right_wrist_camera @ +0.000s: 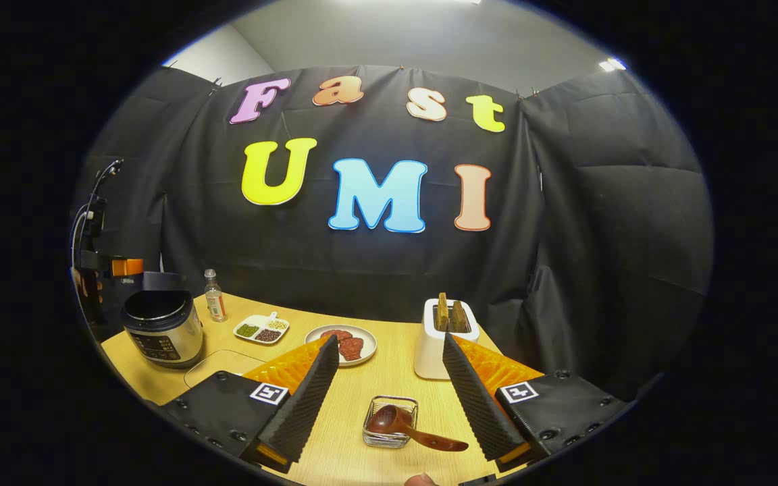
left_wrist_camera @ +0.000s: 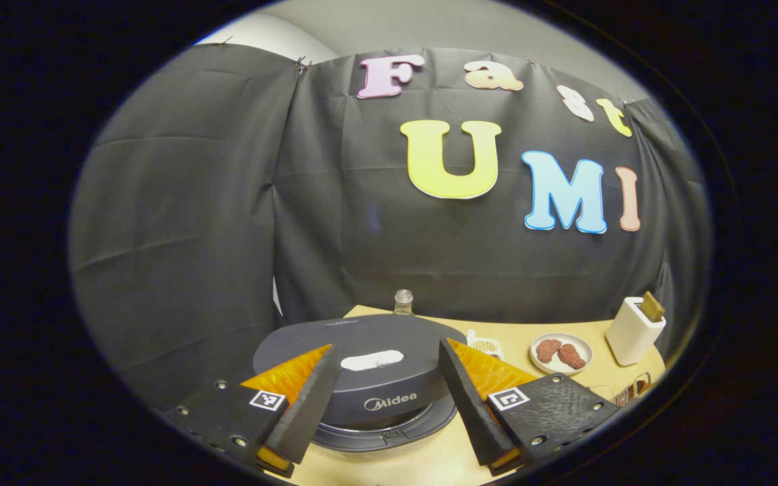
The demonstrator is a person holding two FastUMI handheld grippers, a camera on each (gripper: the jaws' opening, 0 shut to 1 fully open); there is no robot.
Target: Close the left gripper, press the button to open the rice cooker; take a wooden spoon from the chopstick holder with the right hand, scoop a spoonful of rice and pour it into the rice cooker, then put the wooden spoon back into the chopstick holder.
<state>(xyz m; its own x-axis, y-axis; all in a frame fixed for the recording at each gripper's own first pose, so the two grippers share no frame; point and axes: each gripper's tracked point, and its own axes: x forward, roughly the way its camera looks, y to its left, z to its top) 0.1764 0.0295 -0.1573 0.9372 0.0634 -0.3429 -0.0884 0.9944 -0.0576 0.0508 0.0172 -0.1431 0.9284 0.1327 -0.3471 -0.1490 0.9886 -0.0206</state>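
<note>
The left gripper (left_wrist_camera: 384,398) hung spread wide over the rice cooker (left_wrist_camera: 369,378), its lid shut, fingers either side and gripping nothing. In the right gripper view the right gripper (right_wrist_camera: 389,405) also stood wide apart and empty above the table (right_wrist_camera: 389,351) — the wooden spoon (right_wrist_camera: 406,426) lay tilted in the chopstick holder (right_wrist_camera: 390,422) between its fingers, handle poking out to the right. The rice cooker sat far left, near a bottle (right_wrist_camera: 213,295)
</note>
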